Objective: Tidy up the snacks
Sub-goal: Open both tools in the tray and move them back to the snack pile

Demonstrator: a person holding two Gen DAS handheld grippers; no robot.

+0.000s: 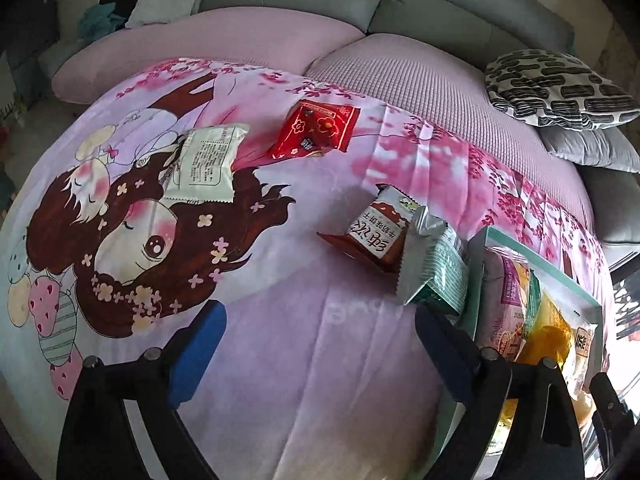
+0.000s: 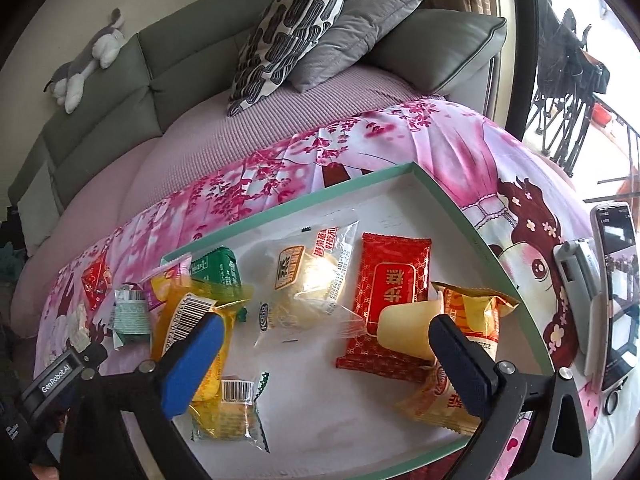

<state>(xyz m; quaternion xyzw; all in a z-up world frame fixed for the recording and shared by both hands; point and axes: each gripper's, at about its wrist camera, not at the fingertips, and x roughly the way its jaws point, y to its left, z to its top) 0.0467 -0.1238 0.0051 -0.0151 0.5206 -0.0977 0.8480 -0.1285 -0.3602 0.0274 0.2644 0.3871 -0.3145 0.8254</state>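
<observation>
Left gripper (image 1: 320, 356) open, fingers spread wide over bare quilt (image 1: 280, 360), holding nothing. Right gripper (image 2: 324, 356) likewise open and empty, poised above tray (image 2: 460, 216). Tray green-rimmed with white floor, lying on cartoon-print quilt over pink sofa cover; seen at right edge of left view, central in right view. Inside tray: red pack (image 2: 388, 292) flat at centre right, clear pack (image 2: 308, 280) beside it, yellow pack (image 2: 188, 320) partly under blue left pad, orange pack (image 2: 476, 320) behind dark right pad, pale card (image 2: 404, 328) lying across red and orange packs, small green-edged pack (image 2: 228, 408) near front rim. Outside tray, loose on quilt: white pack (image 1: 204, 164) well to left, red square pack (image 1: 316, 132) further back, brown biscuit pack (image 1: 376, 232) touching a silver-green pack (image 1: 432, 268) that leans against tray wall. Patterned cushion (image 1: 556, 88) and grey cushion (image 2: 360, 28) on sofa behind. Phone (image 2: 616, 288) on stand, right of tray.
</observation>
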